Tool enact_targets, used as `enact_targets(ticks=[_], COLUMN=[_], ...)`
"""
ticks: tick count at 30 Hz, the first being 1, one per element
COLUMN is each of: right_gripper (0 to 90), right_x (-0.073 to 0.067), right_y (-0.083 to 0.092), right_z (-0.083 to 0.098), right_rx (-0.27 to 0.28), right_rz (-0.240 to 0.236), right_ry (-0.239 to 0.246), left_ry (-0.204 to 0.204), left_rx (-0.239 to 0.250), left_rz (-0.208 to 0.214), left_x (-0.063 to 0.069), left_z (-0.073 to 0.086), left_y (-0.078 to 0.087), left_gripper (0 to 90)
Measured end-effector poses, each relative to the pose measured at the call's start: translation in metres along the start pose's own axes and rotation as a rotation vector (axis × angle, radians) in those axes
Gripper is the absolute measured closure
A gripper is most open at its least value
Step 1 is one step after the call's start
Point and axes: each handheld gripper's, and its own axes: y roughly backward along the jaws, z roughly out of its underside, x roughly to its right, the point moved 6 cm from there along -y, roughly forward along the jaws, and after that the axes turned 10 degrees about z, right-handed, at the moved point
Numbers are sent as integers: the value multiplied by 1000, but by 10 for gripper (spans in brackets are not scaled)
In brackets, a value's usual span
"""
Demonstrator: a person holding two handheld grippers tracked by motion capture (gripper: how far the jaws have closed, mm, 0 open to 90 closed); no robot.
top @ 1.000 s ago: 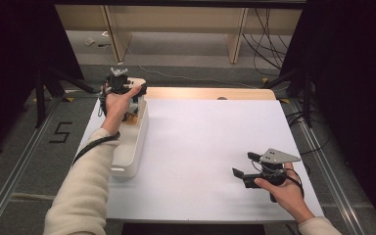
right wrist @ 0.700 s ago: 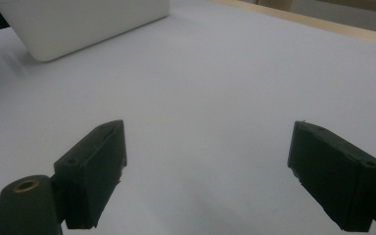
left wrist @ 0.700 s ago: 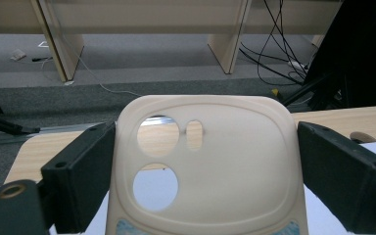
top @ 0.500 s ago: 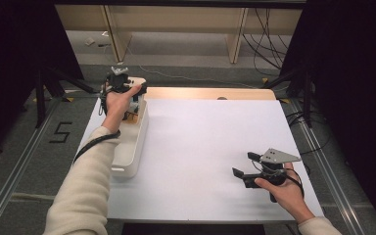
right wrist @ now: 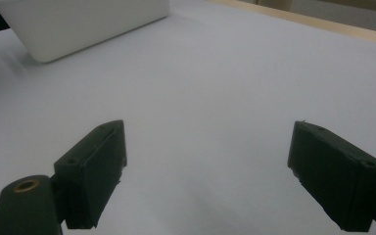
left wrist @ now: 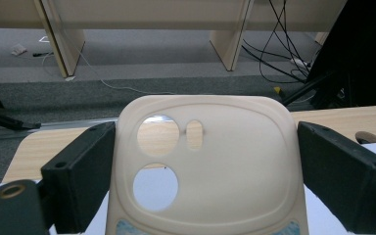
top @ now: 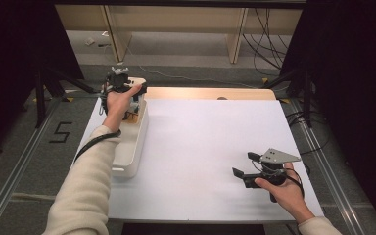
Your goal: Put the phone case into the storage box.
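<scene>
At the far left of the desk [top: 200, 142], a long white bin [top: 129, 147] lies along the edge. Above its far end, the left tool [top: 122, 90] is raised in the person's left hand [top: 116, 104]. Its two black jaws clamp the sides of a cream phone case [left wrist: 205, 166], which has two round holes and one small oval hole near its top left. The case stands upright between the jaws, above the bin's far end. At the near right of the desk, the right tool [top: 247, 165] hovers low over bare white surface, jaws spread wide apart with nothing between them.
</scene>
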Motion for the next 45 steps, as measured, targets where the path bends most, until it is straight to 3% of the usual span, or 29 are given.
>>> enact_targets(ticks=[45], right_gripper=[153], right_x=[0], right_y=[0], right_z=[0], right_rx=[-1], right_rz=[1], right_ry=[3], left_ry=[14], left_rx=[-32], left_rz=[8], left_x=[-4], left_z=[7], left_y=[-8], left_gripper=[103])
